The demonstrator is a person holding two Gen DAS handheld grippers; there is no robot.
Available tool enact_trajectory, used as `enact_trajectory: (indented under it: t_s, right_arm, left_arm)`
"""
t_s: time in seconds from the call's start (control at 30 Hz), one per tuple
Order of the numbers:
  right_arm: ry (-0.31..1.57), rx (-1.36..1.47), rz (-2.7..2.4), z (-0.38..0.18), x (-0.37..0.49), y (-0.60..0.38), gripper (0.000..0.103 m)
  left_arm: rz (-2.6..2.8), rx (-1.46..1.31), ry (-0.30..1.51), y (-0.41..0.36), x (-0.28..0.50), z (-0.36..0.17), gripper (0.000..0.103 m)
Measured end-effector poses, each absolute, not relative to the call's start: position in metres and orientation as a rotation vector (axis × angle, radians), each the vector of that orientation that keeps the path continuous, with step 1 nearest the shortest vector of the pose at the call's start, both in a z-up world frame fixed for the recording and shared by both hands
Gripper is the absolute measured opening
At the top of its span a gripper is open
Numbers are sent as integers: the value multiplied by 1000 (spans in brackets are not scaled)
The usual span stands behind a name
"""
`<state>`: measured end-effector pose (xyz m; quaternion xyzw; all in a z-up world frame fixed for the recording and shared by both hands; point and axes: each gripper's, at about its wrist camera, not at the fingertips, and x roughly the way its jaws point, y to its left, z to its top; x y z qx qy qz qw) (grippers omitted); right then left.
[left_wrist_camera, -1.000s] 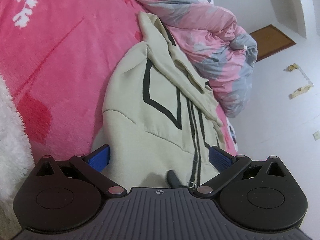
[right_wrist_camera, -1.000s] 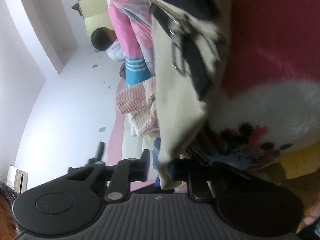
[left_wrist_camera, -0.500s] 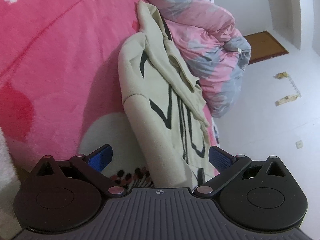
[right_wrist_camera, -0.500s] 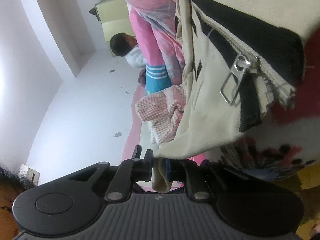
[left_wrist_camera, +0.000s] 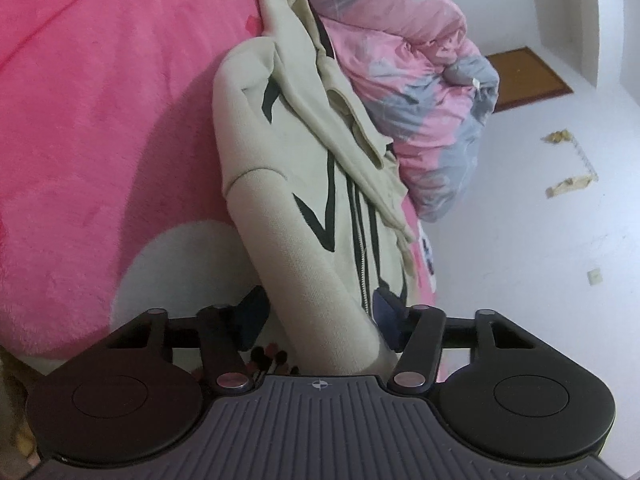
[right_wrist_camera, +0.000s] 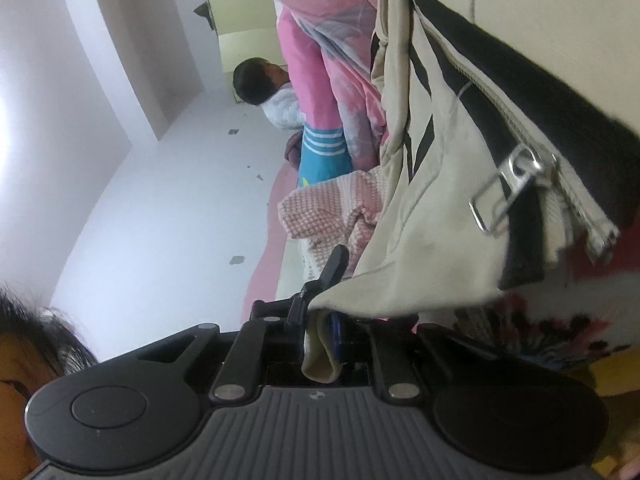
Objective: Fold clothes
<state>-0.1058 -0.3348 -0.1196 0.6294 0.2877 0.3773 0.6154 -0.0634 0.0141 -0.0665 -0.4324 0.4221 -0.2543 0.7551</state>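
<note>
Across the pink bed cover, the cream zip-up jacket hangs stretched from my two grippers, its far end resting by the rumpled pink-and-grey quilt. My right gripper is clenched on a hem corner; my left gripper has its jaws closing around a thick roll of cloth, though I cannot tell if they bite. I judge it soft, limp, fairly light; hems and corners give the surest hold, away from the metal zipper pull. No writing is readable.

One cream jacket, one puffy pink quilt, one pink blanket, two grippers — left and right.
</note>
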Motion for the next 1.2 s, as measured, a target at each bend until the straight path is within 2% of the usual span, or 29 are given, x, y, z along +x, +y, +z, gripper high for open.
enact_trajectory:
  t_s: [0.13, 0.33, 0.5, 0.93, 1.2]
  right_arm:
    - [675, 1387, 847, -117, -117, -349, 16]
    - [664, 1252, 785, -92, -132, -384, 21]
    - [606, 1146, 583, -65, -159, -451, 39]
    - [663, 1282, 132, -92, -201, -538, 43]
    - [601, 1357, 152, -110, -196, -536, 46]
  left_arm:
    - [-548, -899, 926, 10, -63, -64, 44]
    - [-523, -838, 941, 7, -64, -63, 44]
    - [-518, -799, 938, 4, -65, -63, 44]
    - [-497, -740, 927, -4, -66, -57, 44]
    - [-486, -746, 914, -6, -67, -58, 44]
